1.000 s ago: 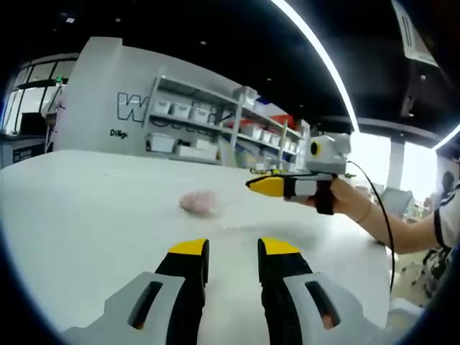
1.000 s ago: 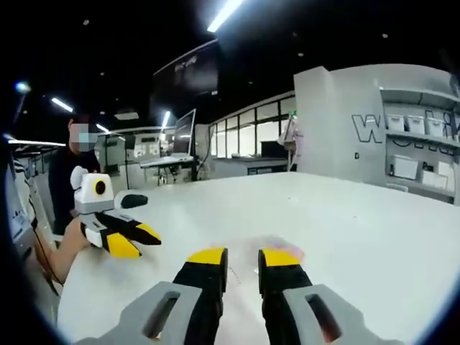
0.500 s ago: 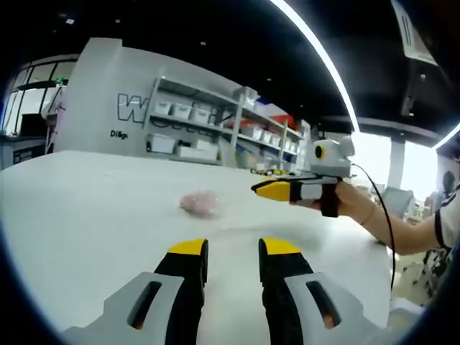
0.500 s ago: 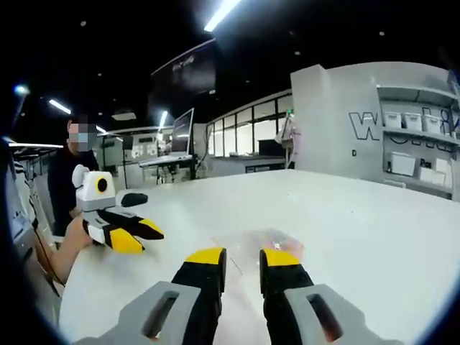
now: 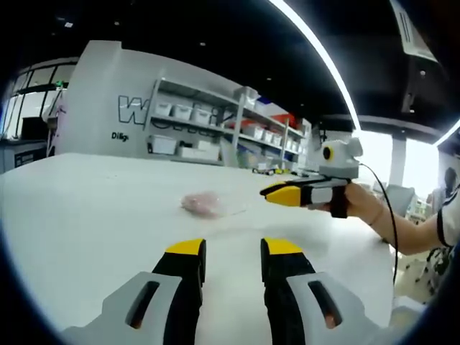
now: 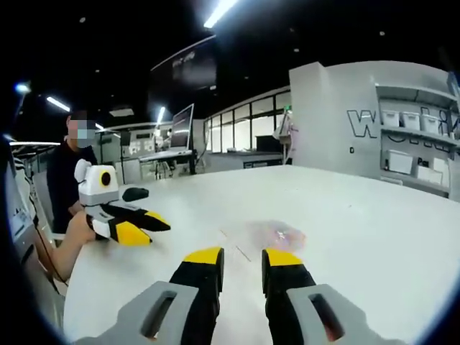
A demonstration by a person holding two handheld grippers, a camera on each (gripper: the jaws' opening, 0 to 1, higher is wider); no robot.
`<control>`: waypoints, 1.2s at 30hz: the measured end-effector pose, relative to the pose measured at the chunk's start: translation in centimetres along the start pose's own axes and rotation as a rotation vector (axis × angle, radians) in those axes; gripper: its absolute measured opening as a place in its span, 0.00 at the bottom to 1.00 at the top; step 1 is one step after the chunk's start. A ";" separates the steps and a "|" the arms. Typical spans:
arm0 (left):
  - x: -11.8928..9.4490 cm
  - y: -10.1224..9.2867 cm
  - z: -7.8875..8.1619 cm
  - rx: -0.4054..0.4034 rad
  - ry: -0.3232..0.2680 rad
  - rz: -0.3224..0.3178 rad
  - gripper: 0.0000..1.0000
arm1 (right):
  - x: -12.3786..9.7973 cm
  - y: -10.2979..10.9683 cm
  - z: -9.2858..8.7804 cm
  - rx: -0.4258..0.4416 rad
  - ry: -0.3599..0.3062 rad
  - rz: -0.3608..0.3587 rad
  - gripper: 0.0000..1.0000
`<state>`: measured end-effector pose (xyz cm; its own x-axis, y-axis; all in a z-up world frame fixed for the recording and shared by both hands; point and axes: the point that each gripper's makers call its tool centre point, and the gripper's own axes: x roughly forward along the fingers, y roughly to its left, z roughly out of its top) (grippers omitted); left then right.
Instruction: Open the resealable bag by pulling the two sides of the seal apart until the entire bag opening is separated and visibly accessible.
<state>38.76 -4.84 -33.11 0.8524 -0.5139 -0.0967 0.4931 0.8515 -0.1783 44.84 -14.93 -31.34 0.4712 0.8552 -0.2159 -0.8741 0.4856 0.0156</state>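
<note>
A clear resealable bag [image 5: 206,203] with pink contents lies flat on the white table [image 5: 86,201]. In the left gripper view my left gripper [image 5: 231,249] is open, short of the bag, nothing between its fingers. My right gripper [image 5: 277,192] comes in from the right of that view, held by a hand above the table to the right of the bag. In the right gripper view the bag [image 6: 273,234] lies just ahead of my open right gripper [image 6: 241,254], and the left gripper [image 6: 144,228] is off to the left, apart from the bag.
Shelving with white bins [image 5: 201,122] stands behind the table's far side. A person in dark clothes [image 6: 68,169] sits at the table's left end in the right gripper view. Desks and monitors [image 6: 180,136] stand beyond.
Both grippers have drawn back a little from the bag. In the left gripper view the right gripper has shifted right; the bag's edge shows more plainly ahead of the right gripper.
</note>
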 end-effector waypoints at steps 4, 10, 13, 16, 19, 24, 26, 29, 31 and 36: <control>0.0 0.0 0.0 0.002 0.000 0.000 0.31 | -0.3 0.4 -0.1 -0.005 0.004 0.000 0.18; 0.0 -0.1 -0.1 0.005 0.001 -0.001 0.32 | -0.6 0.5 -0.4 -0.002 0.011 -0.003 0.20; 0.1 -0.2 -0.2 0.008 0.005 -0.006 0.33 | -0.7 0.6 -0.5 -0.006 0.015 -0.003 0.20; 0.1 -0.2 -0.3 0.016 0.012 -0.006 0.33 | -0.8 0.6 -0.5 -0.003 0.014 -0.004 0.21; 0.2 -0.2 -0.4 0.022 0.016 -0.006 0.34 | -0.8 0.7 -0.7 -0.002 0.017 -0.004 0.21; 0.1 -0.2 -0.5 0.029 0.020 -0.003 0.36 | -1.0 1.1 -1.3 -0.007 0.032 -0.001 0.24; 0.0 -0.2 -0.6 0.046 0.026 0.005 0.38 | -1.2 1.3 -1.5 -0.012 0.038 -0.005 0.24; -0.1 -0.1 -0.8 0.070 0.033 0.019 0.40 | -1.5 1.5 -1.8 -0.016 0.040 -0.014 0.25; -0.2 0.0 -0.9 0.080 0.037 0.023 0.40 | -1.7 1.7 -1.9 -0.017 0.037 -0.015 0.25; -0.3 0.0 -0.7 0.070 0.028 0.021 0.42 | -2.1 2.2 -2.1 -0.024 0.033 -0.021 0.26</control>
<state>38.41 -4.77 -33.81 0.8578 -0.4978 -0.1276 0.4871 0.8668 -0.1070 41.71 -16.06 -32.88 0.4859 0.8382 -0.2476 -0.8667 0.4987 -0.0124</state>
